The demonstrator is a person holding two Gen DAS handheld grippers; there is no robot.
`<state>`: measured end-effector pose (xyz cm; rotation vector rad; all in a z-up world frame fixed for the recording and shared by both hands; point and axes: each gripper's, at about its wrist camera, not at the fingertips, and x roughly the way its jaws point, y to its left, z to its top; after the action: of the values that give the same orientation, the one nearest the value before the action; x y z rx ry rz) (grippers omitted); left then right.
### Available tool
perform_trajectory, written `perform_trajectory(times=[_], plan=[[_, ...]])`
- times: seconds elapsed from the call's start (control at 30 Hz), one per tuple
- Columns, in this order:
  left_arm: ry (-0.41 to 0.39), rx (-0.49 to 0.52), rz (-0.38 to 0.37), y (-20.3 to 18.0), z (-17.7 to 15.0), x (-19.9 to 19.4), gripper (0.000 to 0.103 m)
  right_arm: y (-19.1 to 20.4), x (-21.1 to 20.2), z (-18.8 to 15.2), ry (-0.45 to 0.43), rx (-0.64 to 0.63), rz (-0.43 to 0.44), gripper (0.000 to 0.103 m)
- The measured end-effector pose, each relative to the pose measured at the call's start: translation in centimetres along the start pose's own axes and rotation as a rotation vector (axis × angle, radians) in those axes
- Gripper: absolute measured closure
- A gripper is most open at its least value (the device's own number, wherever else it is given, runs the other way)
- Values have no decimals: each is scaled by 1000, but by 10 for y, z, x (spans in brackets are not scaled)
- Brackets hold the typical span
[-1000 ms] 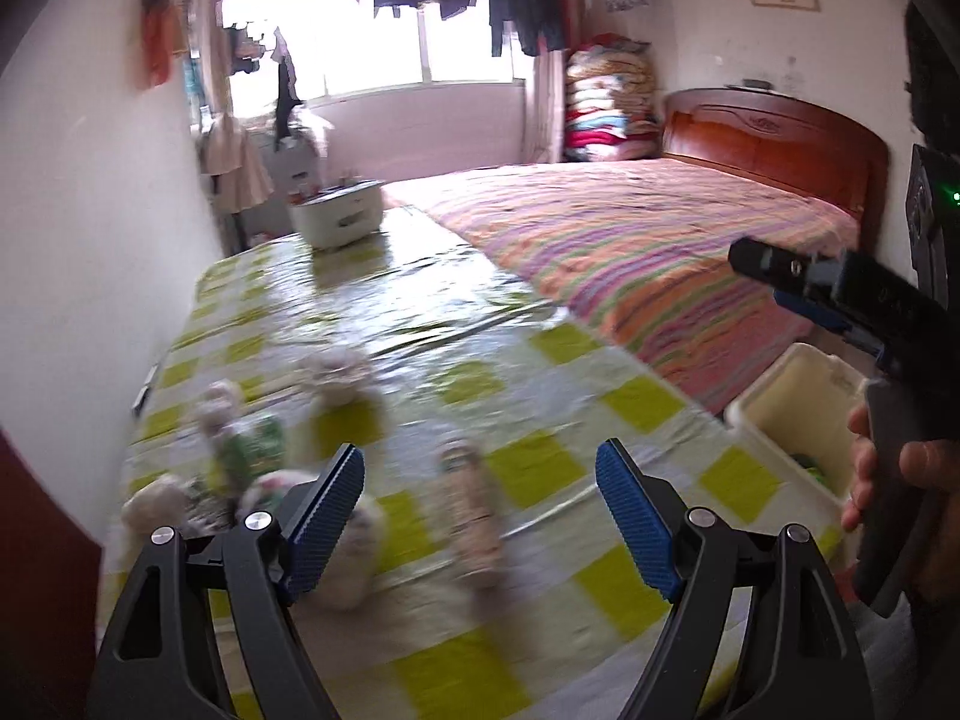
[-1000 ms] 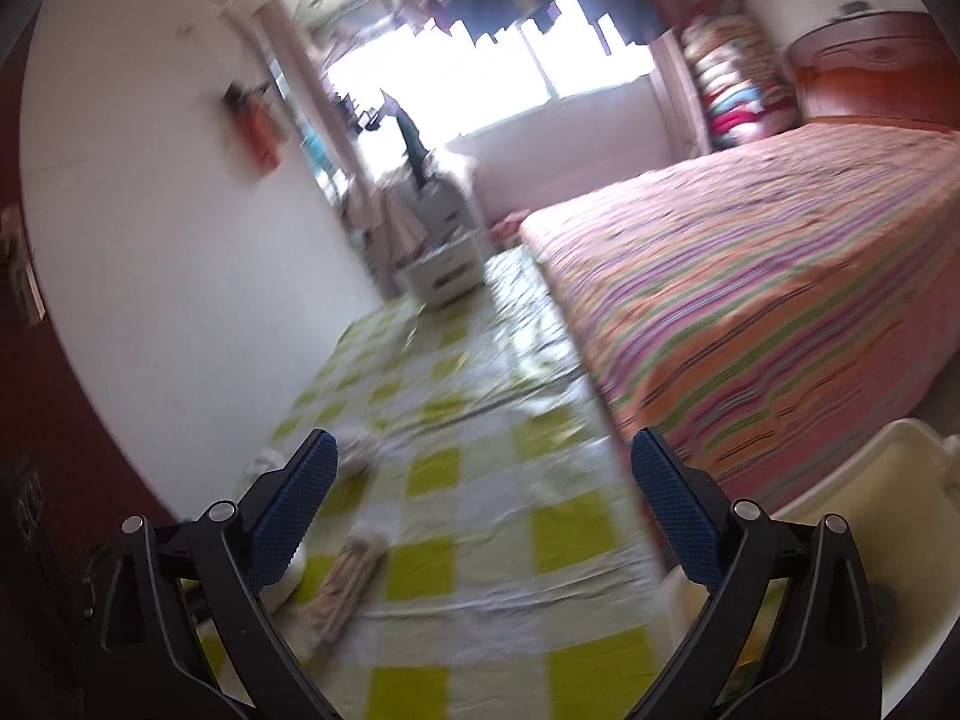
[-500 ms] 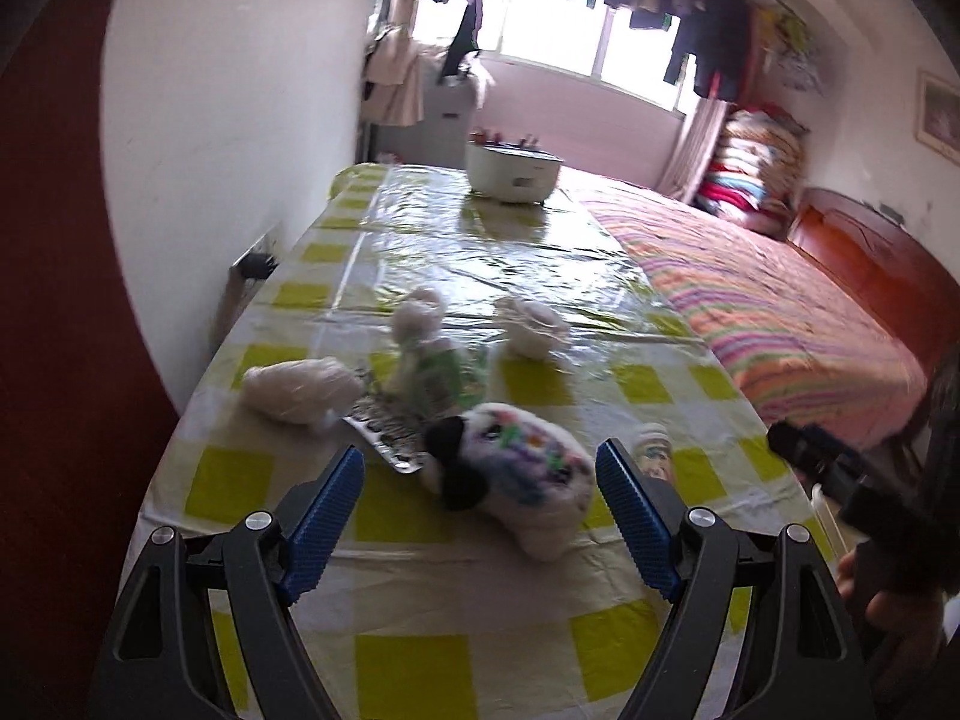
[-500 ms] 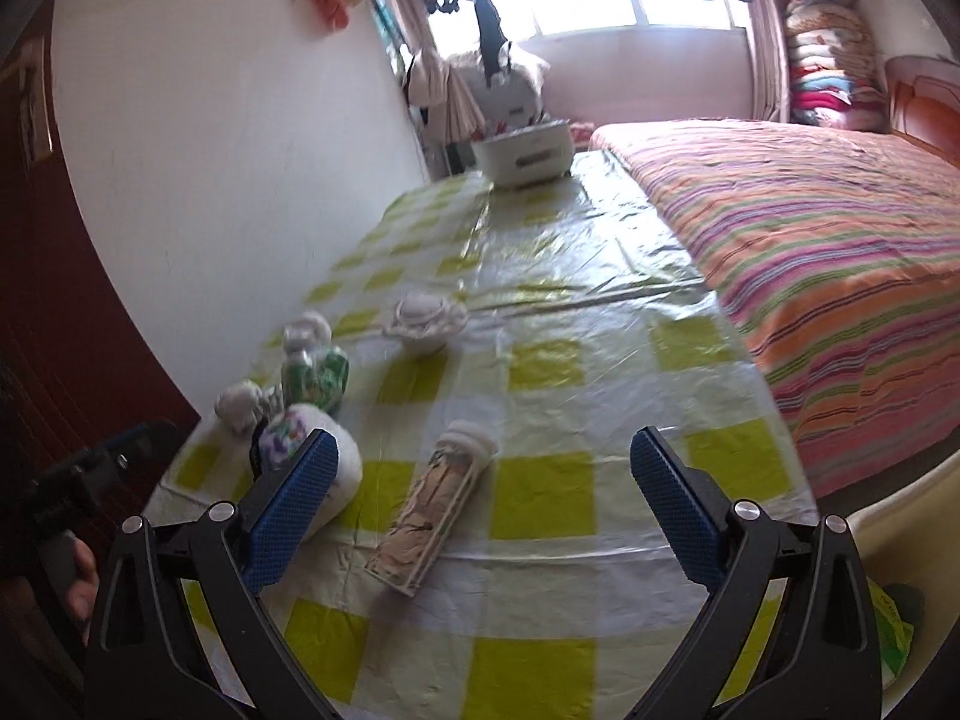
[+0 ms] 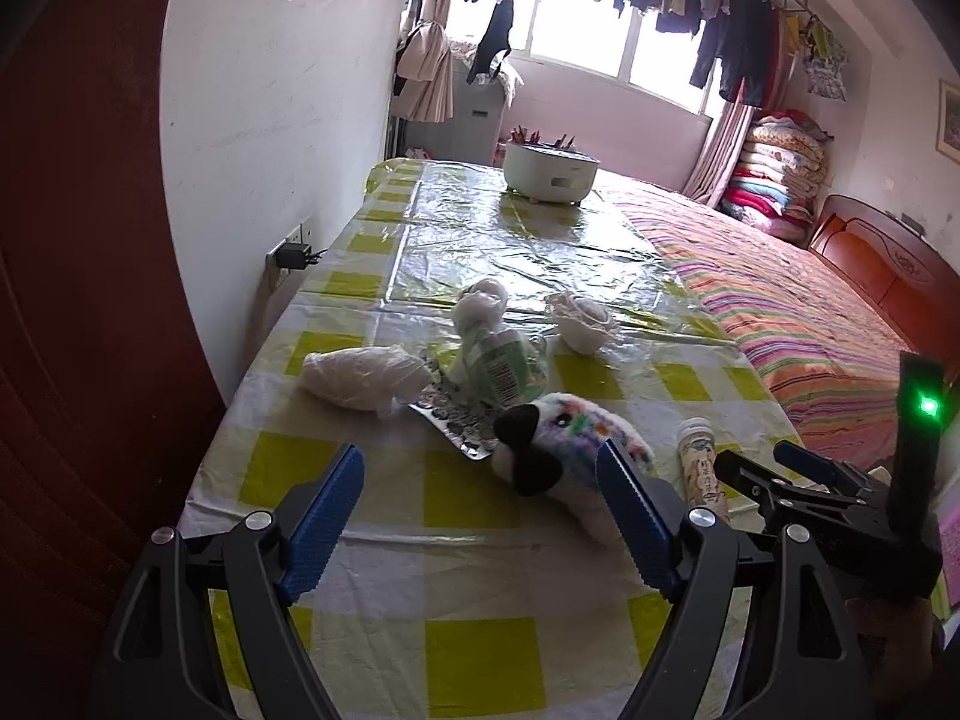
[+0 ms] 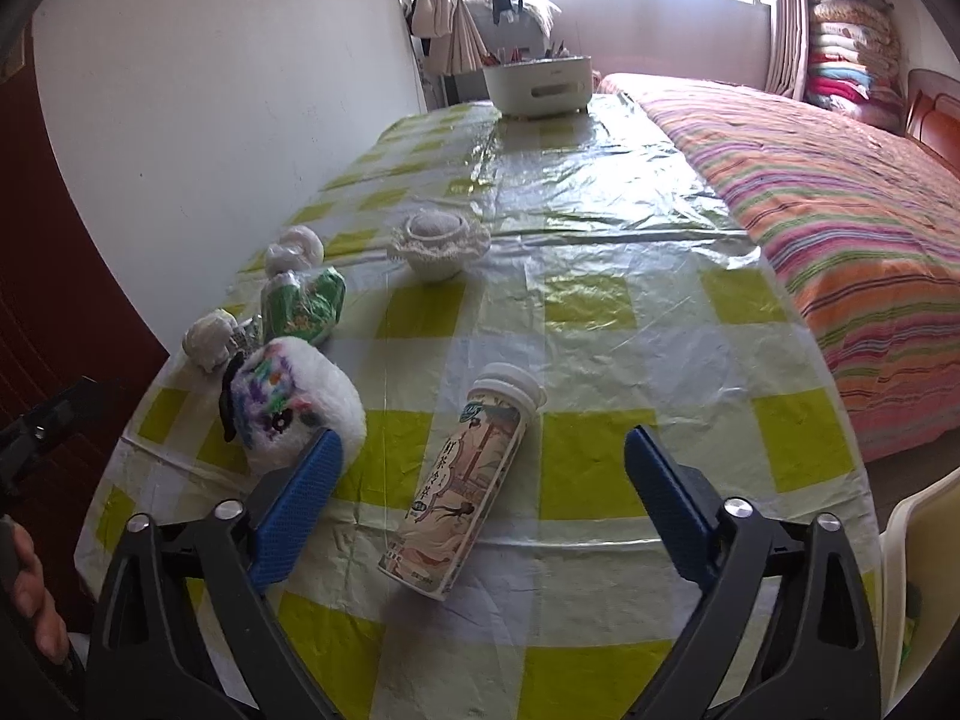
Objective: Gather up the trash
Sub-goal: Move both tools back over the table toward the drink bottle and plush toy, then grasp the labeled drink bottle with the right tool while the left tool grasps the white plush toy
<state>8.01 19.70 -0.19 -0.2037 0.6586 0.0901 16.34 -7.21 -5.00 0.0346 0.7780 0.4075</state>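
Trash lies scattered on the near end of a table (image 6: 600,192) covered in yellow-and-white checked plastic. A bottle (image 6: 465,486) with a white cap and a printed label lies on its side, cap pointing away, between the spread fingers of the right gripper (image 6: 480,504), which touches nothing; its blue pads stand wide apart. In the left wrist view the same bottle (image 5: 702,468) shows at the right, partly behind that gripper.

The left gripper (image 5: 480,525) is also wide, holding nothing, and hovers over the table's near edge. Just ahead of it lies a fluffy white toy (image 5: 564,444) with coloured specks and black patches. Beyond the toy, close together, sit a foil blister pack (image 5: 456,420), a crumpled green wrapper (image 5: 504,363), a white plastic wad (image 5: 360,375) to the left and a smaller white wad (image 5: 480,306) behind. A white crochet-like cup (image 6: 441,240) stands a little apart, further along the table.

At the far end stands a white pot (image 5: 549,171). A bed (image 6: 840,180) with a striped cover runs along the table's right side. A pale bin (image 6: 918,588) shows at the right edge of the right wrist view, off the table's near corner.
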Motion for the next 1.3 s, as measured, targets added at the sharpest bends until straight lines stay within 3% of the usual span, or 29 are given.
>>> perform_trajectory(times=[0.1,0.2,0.73,0.97,1.03,1.3], plan=[[3,-9,5,5,0,-1,26,4,7,-1,24,-10,-19,30],[10,-18,4,11,-1,-1,26,5,16,-3,56,-6,-13,37],[35,-4,0,9,-3,2,26,12,35,-6,121,-39,-68,40],[48,11,-6,-1,-3,7,26,11,40,-4,135,-52,-61,61],[51,14,-8,-4,-4,8,26,10,39,-4,132,-52,-60,71],[91,25,-36,-20,-5,19,25,3,25,-3,97,-29,18,75]])
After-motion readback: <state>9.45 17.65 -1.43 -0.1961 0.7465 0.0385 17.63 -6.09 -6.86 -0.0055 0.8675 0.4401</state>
